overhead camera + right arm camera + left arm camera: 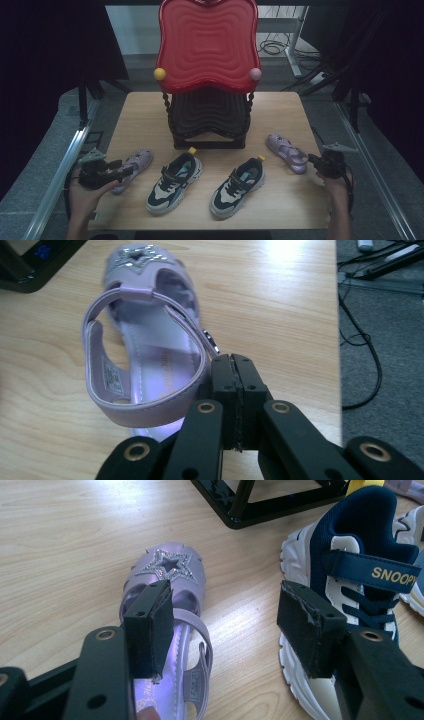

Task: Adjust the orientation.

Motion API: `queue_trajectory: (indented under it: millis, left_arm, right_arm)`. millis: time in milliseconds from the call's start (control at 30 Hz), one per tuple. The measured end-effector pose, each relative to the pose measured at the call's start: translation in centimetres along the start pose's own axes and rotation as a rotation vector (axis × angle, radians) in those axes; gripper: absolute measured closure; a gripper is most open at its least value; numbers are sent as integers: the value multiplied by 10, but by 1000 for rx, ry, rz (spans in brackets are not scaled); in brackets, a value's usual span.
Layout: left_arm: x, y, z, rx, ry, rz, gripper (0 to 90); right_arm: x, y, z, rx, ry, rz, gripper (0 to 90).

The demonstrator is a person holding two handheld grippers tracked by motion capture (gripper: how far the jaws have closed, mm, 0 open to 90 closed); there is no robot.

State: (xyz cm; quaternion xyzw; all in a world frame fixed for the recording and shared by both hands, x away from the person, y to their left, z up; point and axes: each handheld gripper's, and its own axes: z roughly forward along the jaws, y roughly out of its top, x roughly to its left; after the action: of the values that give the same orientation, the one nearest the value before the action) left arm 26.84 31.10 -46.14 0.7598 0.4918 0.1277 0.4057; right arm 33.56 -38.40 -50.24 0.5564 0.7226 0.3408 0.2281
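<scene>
Wood-grain table (150,115) w/ dark curtains around; a red-and-black tiered rack (207,75) is set at the back centre. Four kids' shoes are lined up in front: two lilac sandals outside, two navy/white sneakers inside.

Left gripper (120,170) is held w/ jaws spread wide over the left sandal (167,630); one pad is seen above the footbed, the other toward the left sneaker (350,595). Nothing is gripped.

Right gripper (235,390) is seen w/ pads pressed together, nothing visibly between them, just beside the heel strap of the right sandal (145,355); contact w/ the strap can't be confirmed.

Handling, as judged: sandals are likely light, soft, flexible plastic, slightly glossy so some slip is possible. Heel strap would bend if pinched; a firmer hold is expected across the side wall near the heel or at the star-trimmed toe cap.
</scene>
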Motion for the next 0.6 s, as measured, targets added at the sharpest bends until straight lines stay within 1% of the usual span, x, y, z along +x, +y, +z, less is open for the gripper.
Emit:
queue_trajectory:
  millis: [67,167,267,400,500,600]
  left_arm:
    - [1,1,-1,-4,-5,0,397]
    - [2,1,-2,-11,-10,1,397]
    - [3,1,-2,-16,-14,2,397]
    - [8,3,-2,-26,-19,-5,398]
    - [10,5,-3,-39,-28,-8,398]
    - [10,5,-6,-48,-28,-9,398]
  right_arm:
    - [3,-1,-1,1,0,-2,890]
    - [5,0,-2,-10,-13,-2,875]
    - [6,1,-6,-31,-27,-3,875]
    - [12,5,-14,-68,-40,-11,875]
    - [16,7,-22,-96,-38,-22,874]
    - [18,9,-30,-135,-19,-13,848]
